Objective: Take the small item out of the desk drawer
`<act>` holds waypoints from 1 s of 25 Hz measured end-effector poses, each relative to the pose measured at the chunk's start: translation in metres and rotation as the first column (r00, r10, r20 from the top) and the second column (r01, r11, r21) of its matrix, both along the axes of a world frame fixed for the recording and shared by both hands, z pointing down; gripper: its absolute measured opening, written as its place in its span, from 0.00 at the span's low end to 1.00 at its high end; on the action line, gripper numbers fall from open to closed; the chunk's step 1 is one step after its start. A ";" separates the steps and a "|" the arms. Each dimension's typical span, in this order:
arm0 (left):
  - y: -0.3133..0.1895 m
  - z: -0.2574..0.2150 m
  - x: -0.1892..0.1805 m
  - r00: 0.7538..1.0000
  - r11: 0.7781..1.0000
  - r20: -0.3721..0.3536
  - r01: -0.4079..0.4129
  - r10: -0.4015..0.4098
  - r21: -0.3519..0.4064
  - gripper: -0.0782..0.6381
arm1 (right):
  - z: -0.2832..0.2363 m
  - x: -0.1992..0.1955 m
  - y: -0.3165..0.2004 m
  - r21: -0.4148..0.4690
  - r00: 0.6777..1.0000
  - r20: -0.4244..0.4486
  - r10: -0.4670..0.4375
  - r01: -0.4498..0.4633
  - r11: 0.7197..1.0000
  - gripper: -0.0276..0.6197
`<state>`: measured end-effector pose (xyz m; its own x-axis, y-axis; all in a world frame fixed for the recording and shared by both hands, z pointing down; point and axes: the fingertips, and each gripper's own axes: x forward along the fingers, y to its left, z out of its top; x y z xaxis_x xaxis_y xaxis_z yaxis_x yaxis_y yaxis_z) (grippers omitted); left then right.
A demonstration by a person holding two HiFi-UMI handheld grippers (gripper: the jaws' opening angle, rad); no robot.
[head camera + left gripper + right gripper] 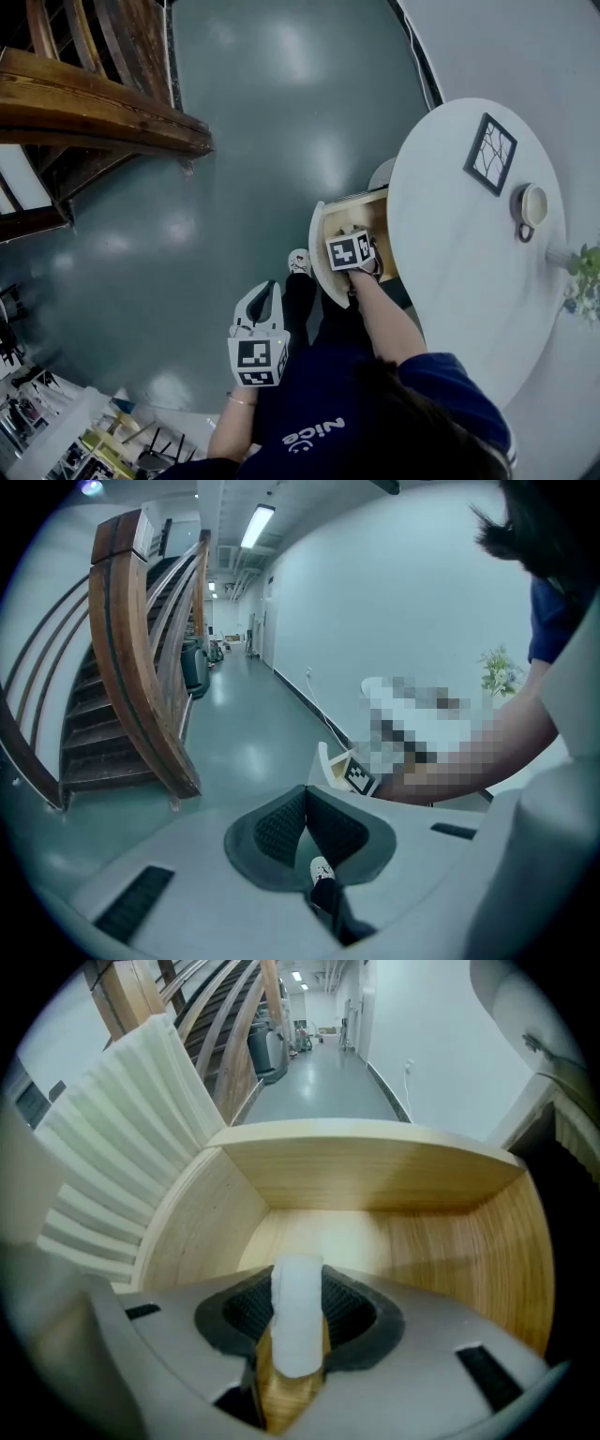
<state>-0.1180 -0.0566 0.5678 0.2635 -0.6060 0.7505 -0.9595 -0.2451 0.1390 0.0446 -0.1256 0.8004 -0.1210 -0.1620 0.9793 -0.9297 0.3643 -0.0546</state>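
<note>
The wooden desk drawer [362,201] stands pulled out from under the round white table [459,253]. My right gripper [354,255] reaches steeply down into it, its marker cube on top hiding the jaws in the head view. In the right gripper view the right gripper [298,1283] is shut on a small white oblong item [297,1321], held just above the drawer's bare wooden floor [375,1241]. My left gripper [265,292] hangs off to the left over the floor, away from the drawer. In its own view the left gripper [307,795] is shut with nothing between the pads.
On the table lie a dark framed picture [490,154], a cup [532,206] and a plant [586,272]. A wooden staircase [94,103] rises at the upper left. The person's shoe [298,261] stands beside the drawer's ribbed white front [122,1176].
</note>
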 end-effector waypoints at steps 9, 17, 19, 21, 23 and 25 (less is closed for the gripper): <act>-0.004 -0.006 0.003 1.000 1.000 -0.015 -0.012 0.013 0.024 0.12 | -0.030 -0.010 -0.006 0.070 1.000 0.009 -0.026 0.025 0.997 0.27; -0.001 -0.012 0.003 1.000 0.999 -0.015 -0.019 0.019 0.050 0.12 | -0.054 -0.008 -0.005 0.107 1.000 0.025 0.003 -0.005 0.994 0.27; -0.001 -0.013 0.004 1.000 0.998 -0.017 -0.021 0.022 0.057 0.12 | -0.061 -0.008 -0.005 0.124 1.000 0.027 0.000 -0.003 0.992 0.27; -0.001 -0.014 0.006 0.999 0.998 -0.020 -0.026 0.028 0.064 0.12 | -0.068 -0.009 -0.004 0.140 1.000 0.021 -0.018 0.014 0.990 0.27; -0.001 -0.015 0.009 0.999 0.997 -0.026 -0.032 0.034 0.071 0.12 | -0.075 -0.009 -0.002 0.151 0.999 0.016 -0.032 0.029 0.988 0.27; -0.002 -0.016 0.012 0.999 0.996 -0.034 -0.038 0.040 0.076 0.12 | -0.081 -0.009 0.000 0.164 0.999 0.017 -0.034 0.030 0.986 0.27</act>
